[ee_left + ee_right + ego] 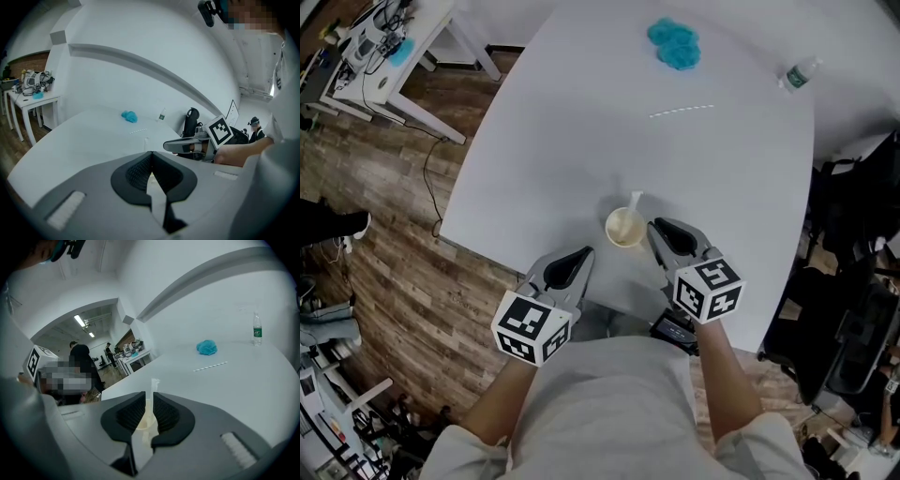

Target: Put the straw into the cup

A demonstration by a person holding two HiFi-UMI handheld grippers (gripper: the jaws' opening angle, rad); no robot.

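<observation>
Both forearms (724, 375) come in from the bottom of the head view, side by side and angled a bit downward, marker cubes (532, 326) facing up at the camera. The left gripper (584, 252) has its jaws pressed fully together. On the right gripper (656, 228) the jaws sit just a narrow slit apart, pads not pinching anything.

Head view steeply above table (562, 141), gripper views low across it, sharing blue lump (675, 43), perhaps cloth
</observation>
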